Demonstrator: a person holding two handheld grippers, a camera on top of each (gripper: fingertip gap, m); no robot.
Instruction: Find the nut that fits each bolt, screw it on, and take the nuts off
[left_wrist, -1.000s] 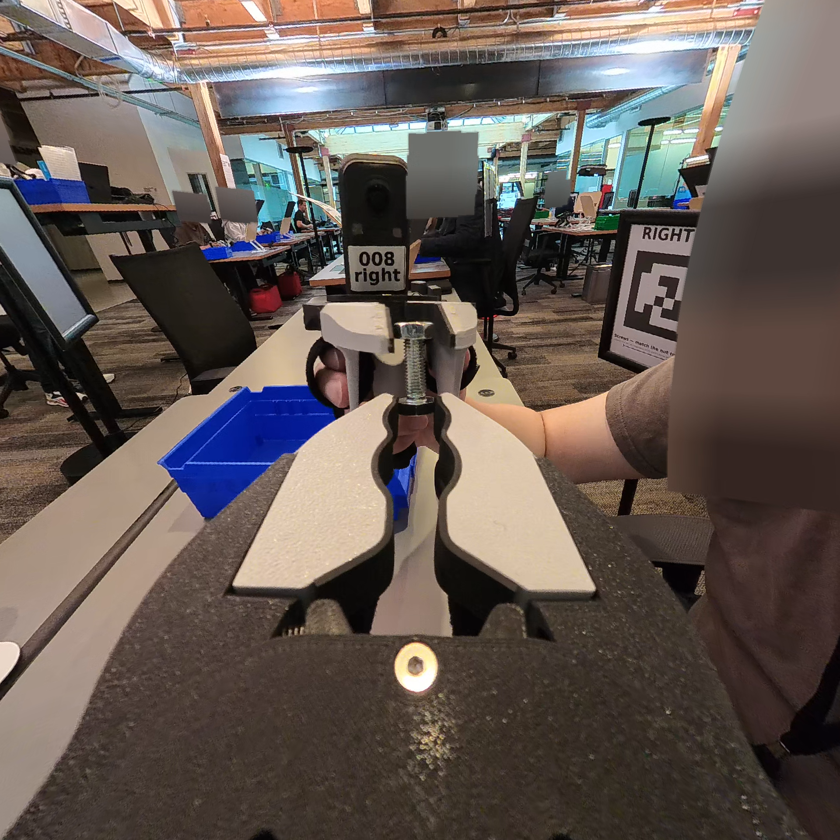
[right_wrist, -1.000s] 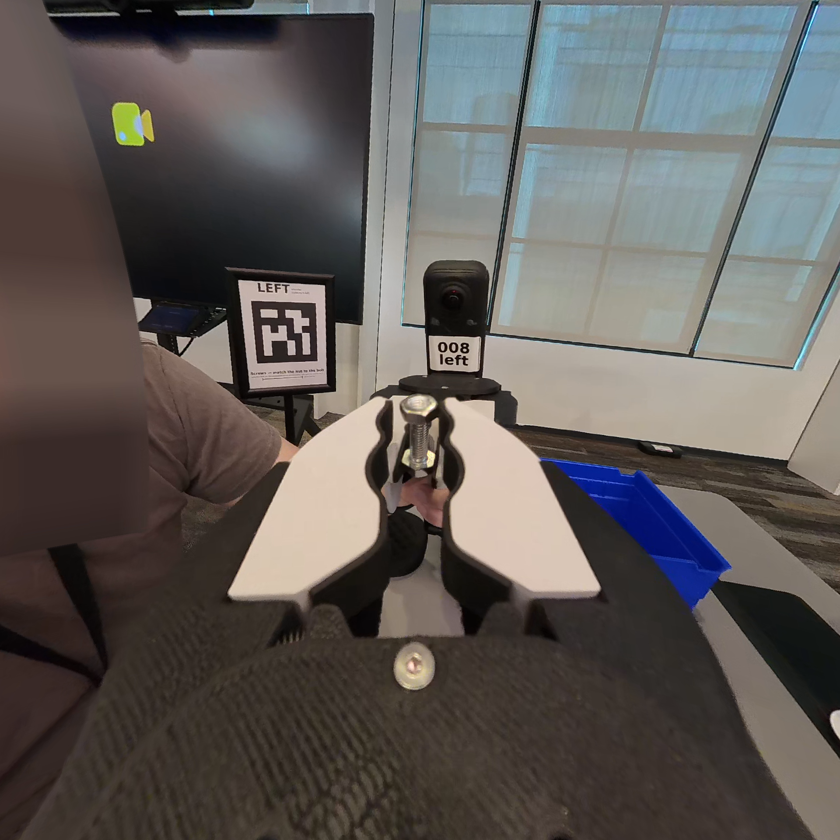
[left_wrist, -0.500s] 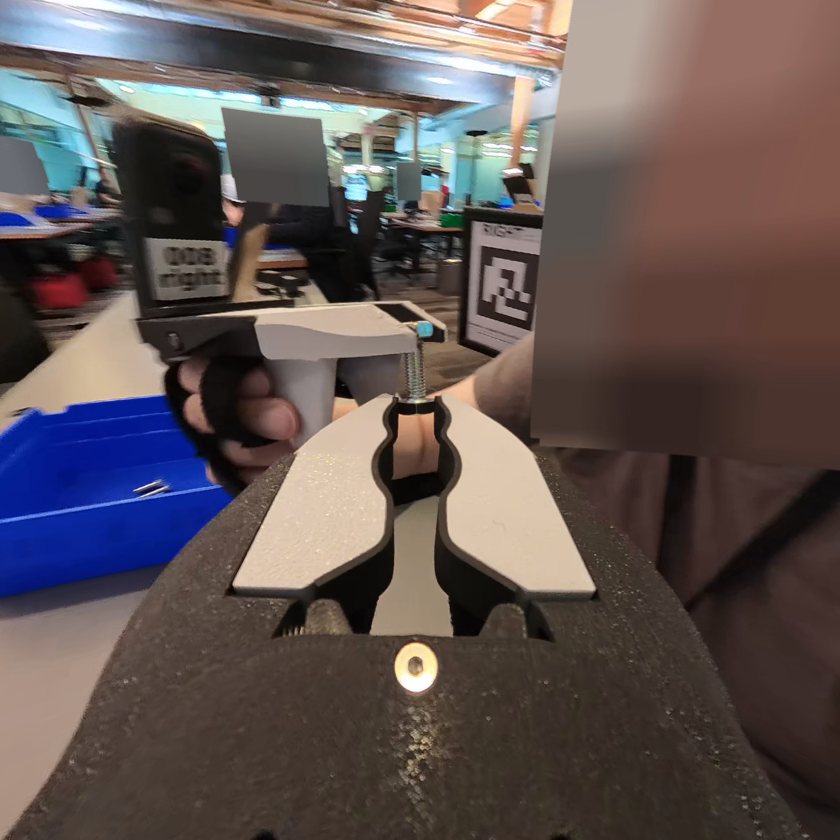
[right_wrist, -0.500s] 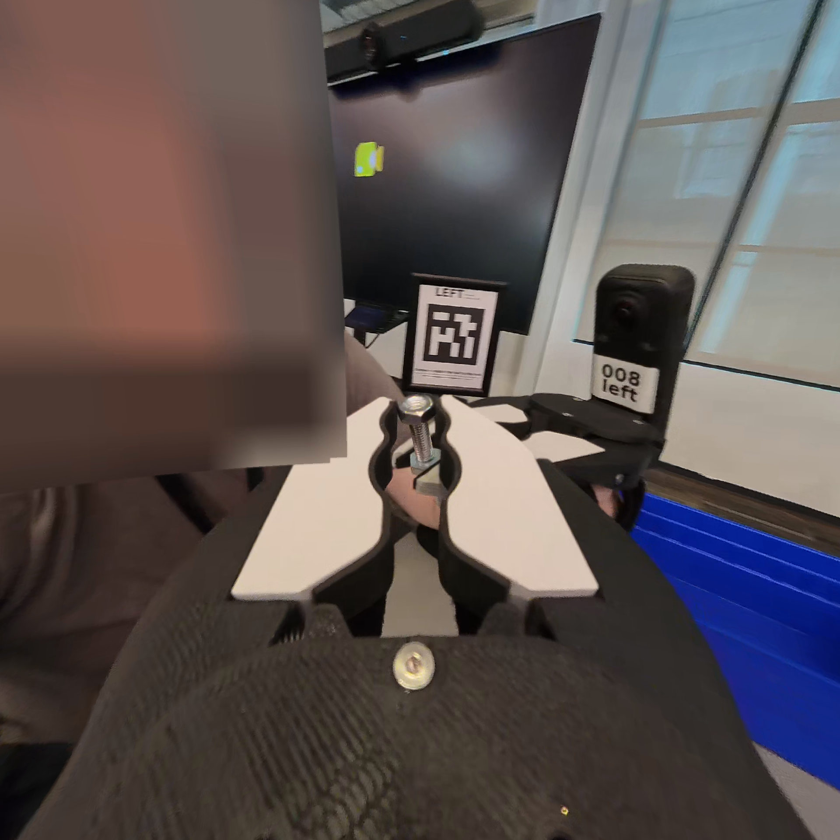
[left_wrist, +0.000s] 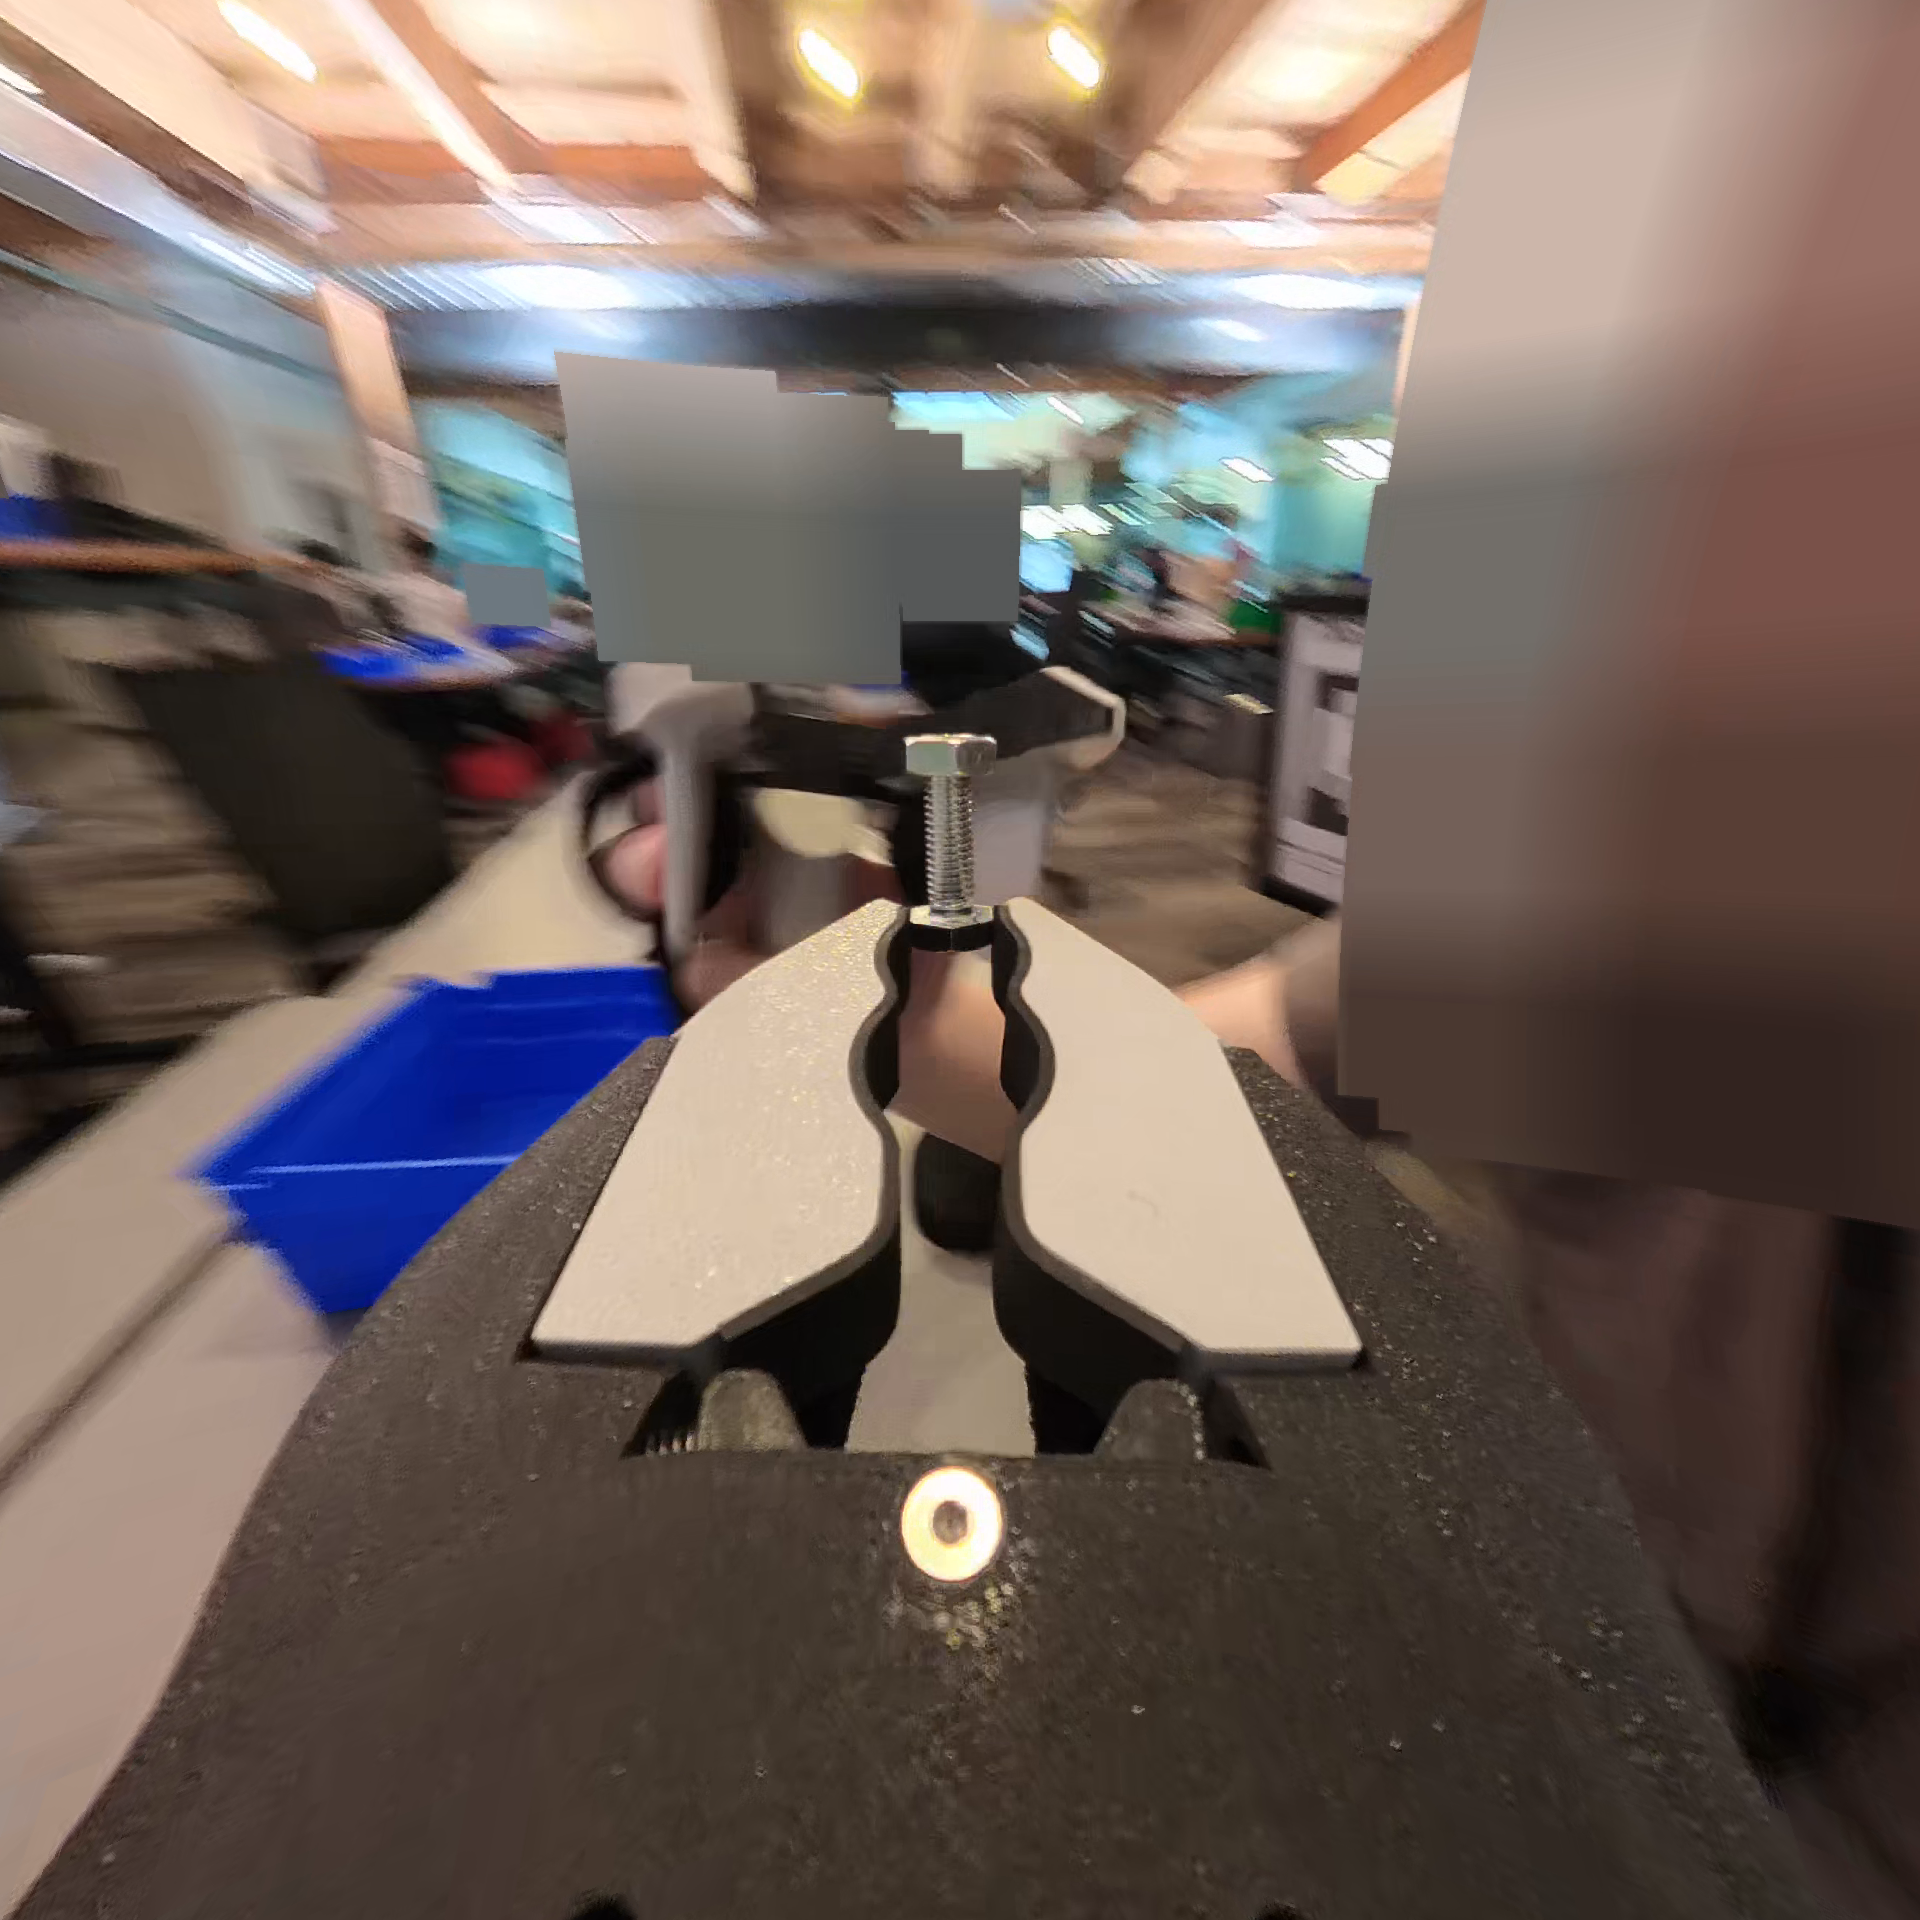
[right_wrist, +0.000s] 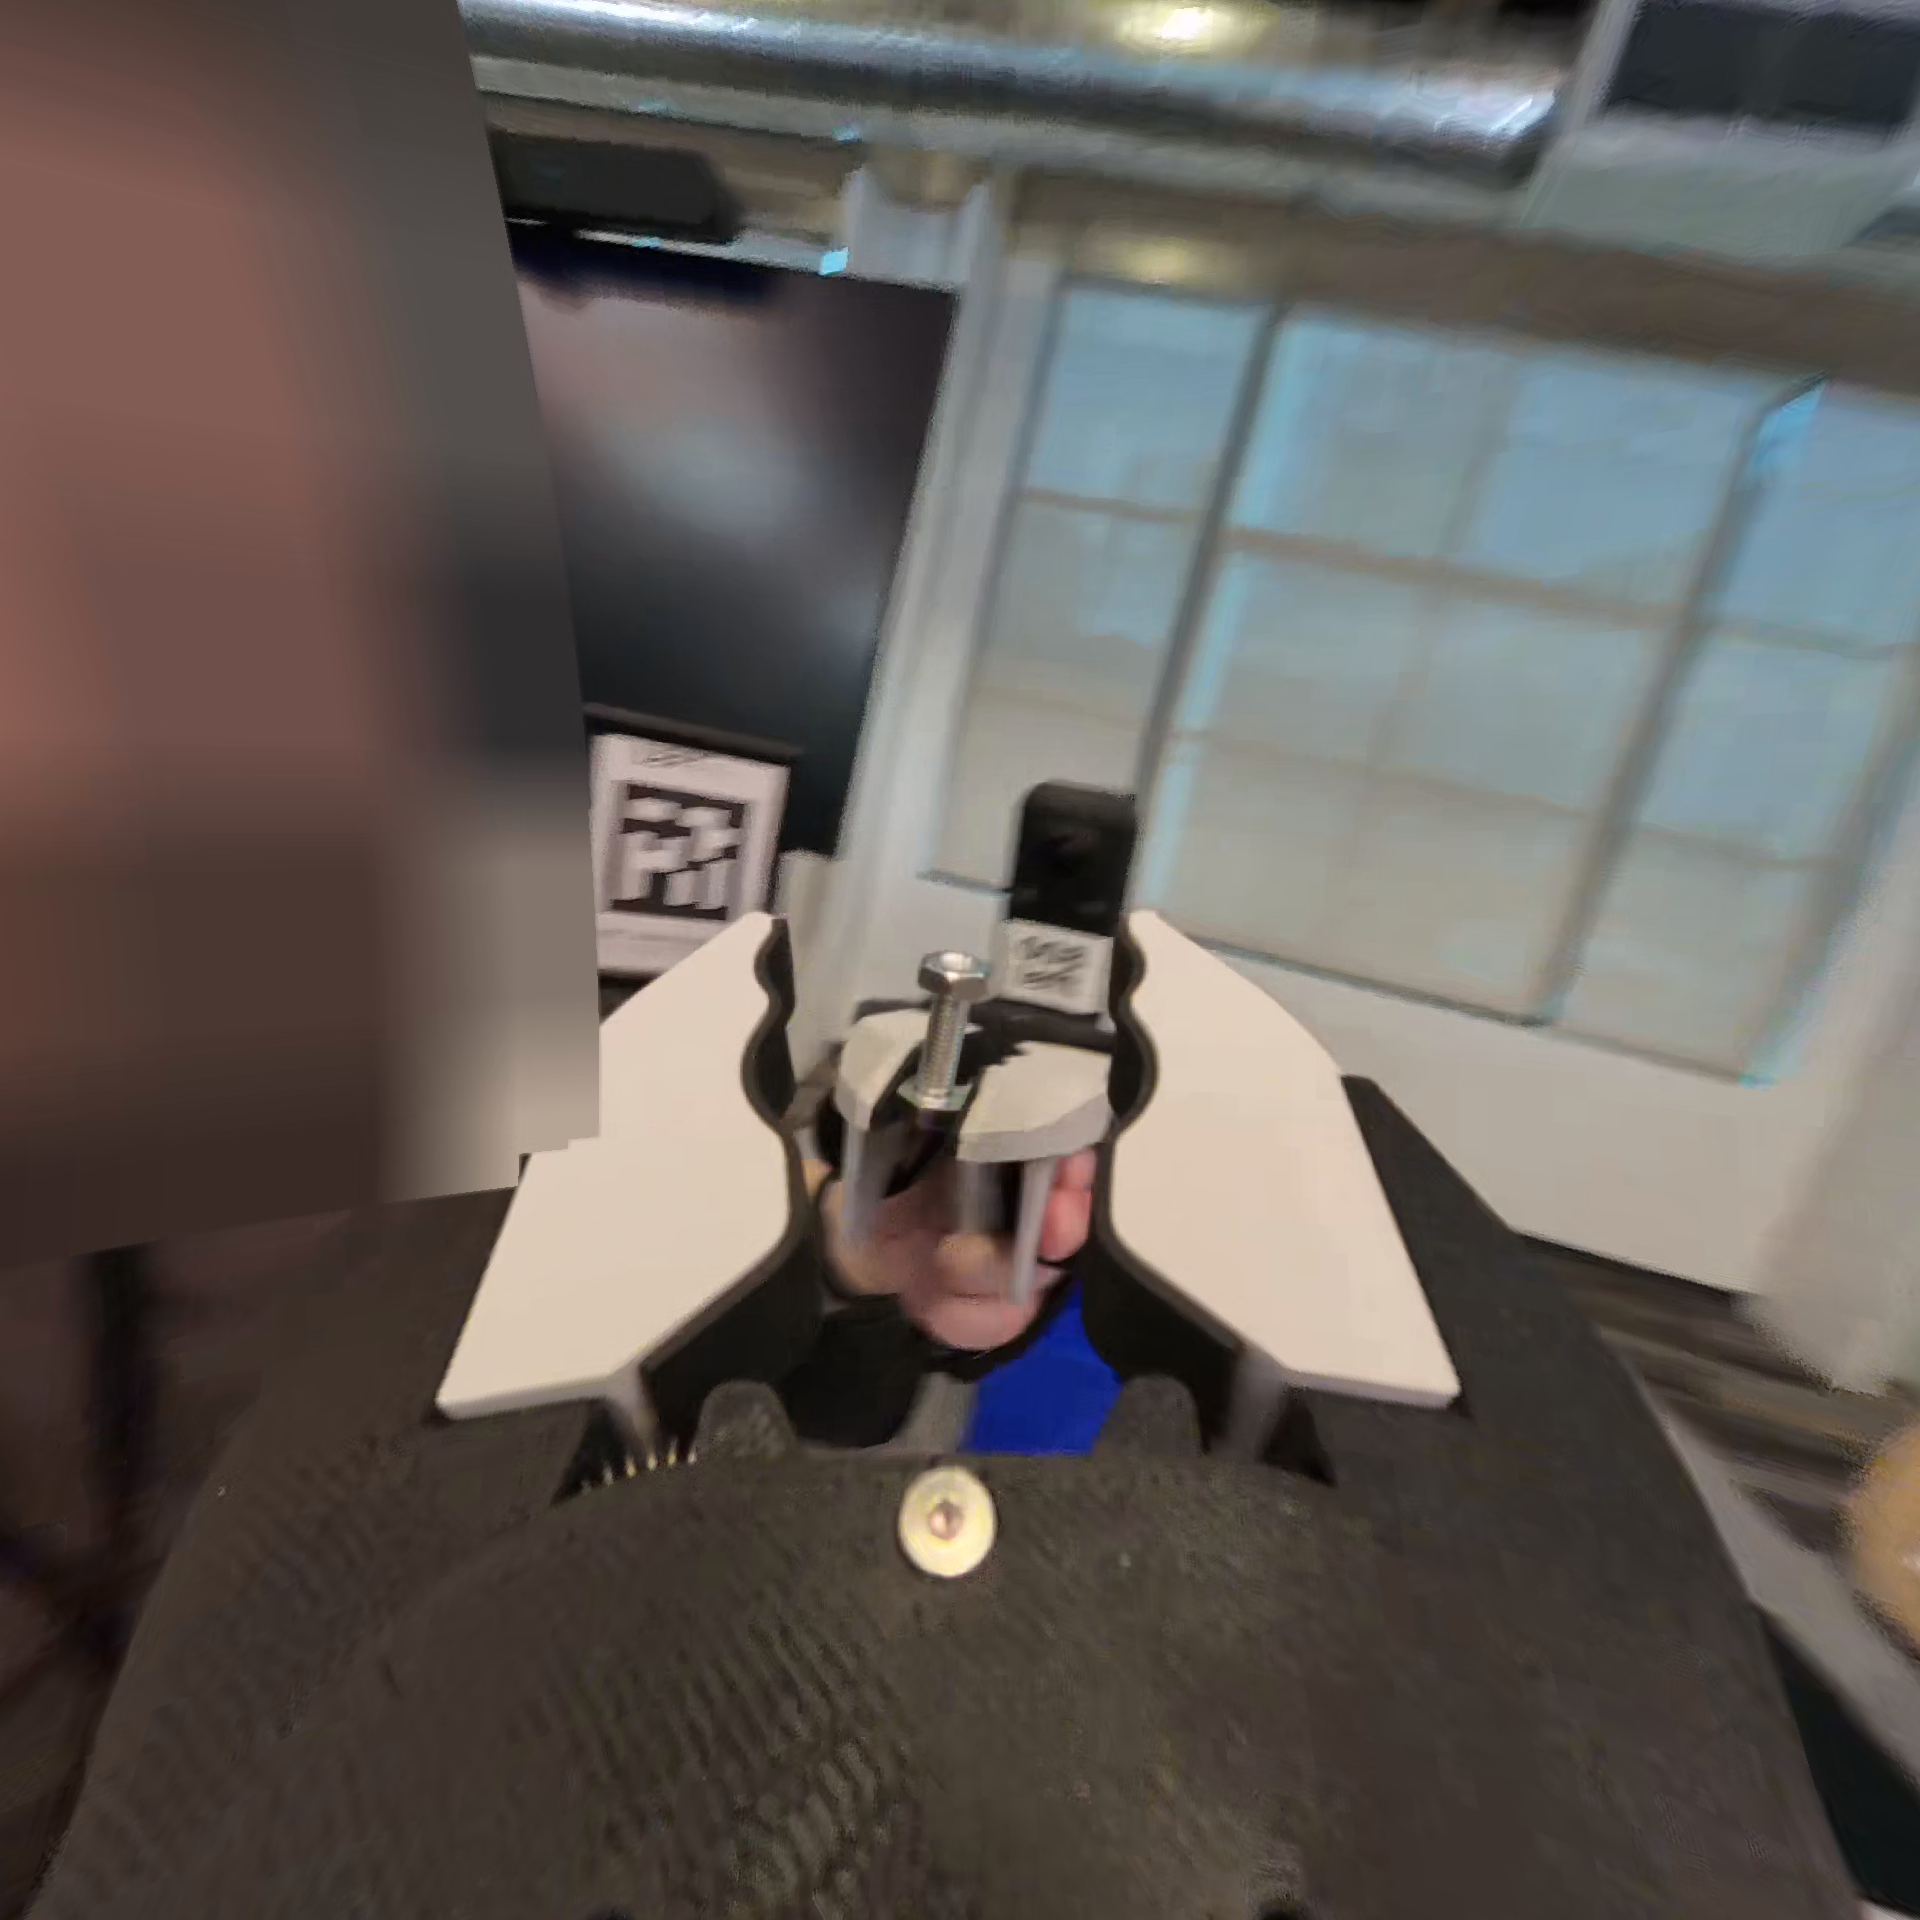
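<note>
My left gripper (left_wrist: 947, 923) is shut on a small hex nut (left_wrist: 947, 920) at its fingertips. A silver bolt (left_wrist: 949, 821) is threaded in the nut and stands up, head on top. My right gripper (right_wrist: 952, 940) is open, its jaws wide apart on either side of the bolt head (right_wrist: 953, 971) without touching it. In the right wrist view the left gripper (right_wrist: 935, 1103) faces me with the nut (right_wrist: 933, 1091) and the tilted bolt. In the left wrist view the right gripper (left_wrist: 873, 732) shows blurred behind the bolt.
A blue bin (left_wrist: 416, 1101) stands on the grey table (left_wrist: 104, 1455) to the left and shows below the grippers (right_wrist: 1039, 1382). A framed marker sign (right_wrist: 686, 842) stands behind. The person's hand (right_wrist: 966, 1288) and body are close on one side. Across from one pair of fingers to the other is roughly 4 centimeters.
My right gripper has opened and let go of the bolt head. Both grippers swung sideways and back. The bolt now stays in the nut held by the left gripper.
</note>
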